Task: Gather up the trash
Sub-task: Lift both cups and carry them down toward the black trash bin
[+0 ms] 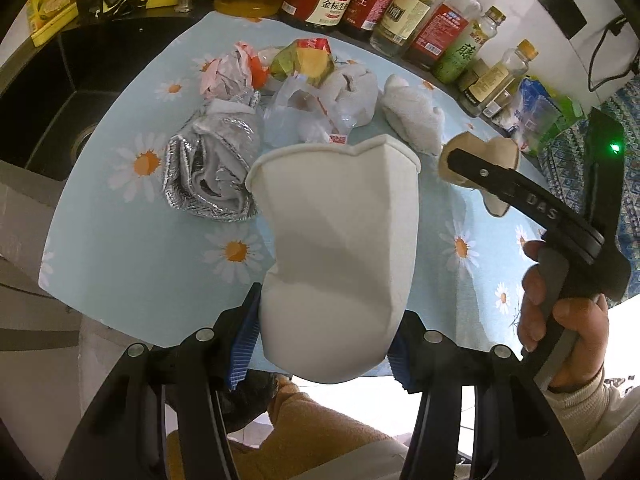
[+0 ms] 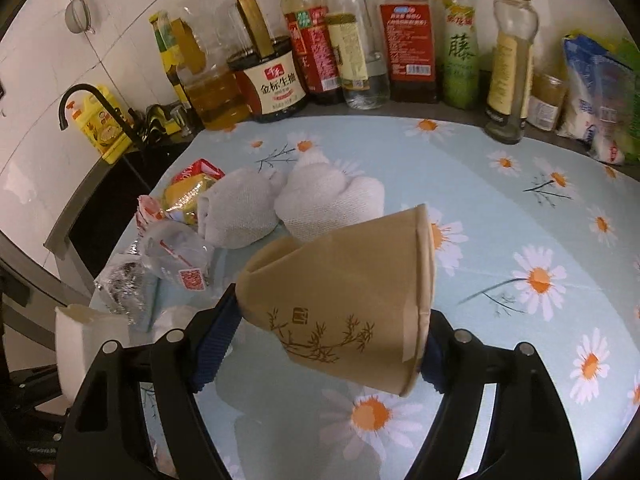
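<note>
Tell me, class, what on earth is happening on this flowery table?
A person is clearing rubbish with two hand-held claws. The left claw is squeezing a crushed white paper cup, and the right claw is clamped on a brown paper cup. Both cups are lifted off the daisy tablecloth. Crumpled foil, a plastic bag, snack wrappers and wadded tissues still lie on the cloth.

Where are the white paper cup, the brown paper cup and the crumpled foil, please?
white paper cup (image 1: 340, 256): left wrist view, on its dented side wall.
brown paper cup (image 2: 344, 300): right wrist view, on its printed side wall.
crumpled foil (image 1: 212, 176): left wrist view, on its folded middle.
</note>
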`<state>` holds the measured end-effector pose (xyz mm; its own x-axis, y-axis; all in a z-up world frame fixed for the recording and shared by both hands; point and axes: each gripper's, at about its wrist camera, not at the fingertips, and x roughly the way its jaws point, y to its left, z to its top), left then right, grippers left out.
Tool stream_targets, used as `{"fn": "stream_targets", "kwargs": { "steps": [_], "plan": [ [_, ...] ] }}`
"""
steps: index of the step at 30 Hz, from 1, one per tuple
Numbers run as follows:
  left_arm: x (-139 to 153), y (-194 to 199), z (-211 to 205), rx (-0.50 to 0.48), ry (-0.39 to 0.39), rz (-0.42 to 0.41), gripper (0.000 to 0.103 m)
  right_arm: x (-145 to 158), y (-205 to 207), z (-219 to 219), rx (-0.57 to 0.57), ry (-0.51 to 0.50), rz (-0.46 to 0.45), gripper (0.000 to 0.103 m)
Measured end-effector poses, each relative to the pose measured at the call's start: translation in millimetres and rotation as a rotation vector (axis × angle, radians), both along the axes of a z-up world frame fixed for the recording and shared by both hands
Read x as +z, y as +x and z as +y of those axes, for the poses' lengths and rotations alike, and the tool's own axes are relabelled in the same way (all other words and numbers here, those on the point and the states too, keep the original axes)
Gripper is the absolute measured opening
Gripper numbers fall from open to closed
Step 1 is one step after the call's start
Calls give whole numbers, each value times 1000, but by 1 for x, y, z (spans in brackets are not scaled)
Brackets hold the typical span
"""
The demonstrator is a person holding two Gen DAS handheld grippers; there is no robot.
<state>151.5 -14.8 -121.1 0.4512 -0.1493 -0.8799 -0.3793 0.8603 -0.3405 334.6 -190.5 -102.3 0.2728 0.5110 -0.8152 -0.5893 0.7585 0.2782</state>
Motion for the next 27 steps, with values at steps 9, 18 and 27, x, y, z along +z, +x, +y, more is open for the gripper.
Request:
{"fn": "stream_targets", "kwargs": {
  "steps": [9,18,27],
  "plan": [
    [5,-6,13,-58,-21,-53,53,23,-29,-10,-54,-40,-61,77],
    [11,-22,35,-194,-76,-120,53,46,-85,1,-166,-97,-94,77],
    [22,-65,65,-353,-74,-181,53,49,-171,22,-308,-68,6,77]
  ]
}}
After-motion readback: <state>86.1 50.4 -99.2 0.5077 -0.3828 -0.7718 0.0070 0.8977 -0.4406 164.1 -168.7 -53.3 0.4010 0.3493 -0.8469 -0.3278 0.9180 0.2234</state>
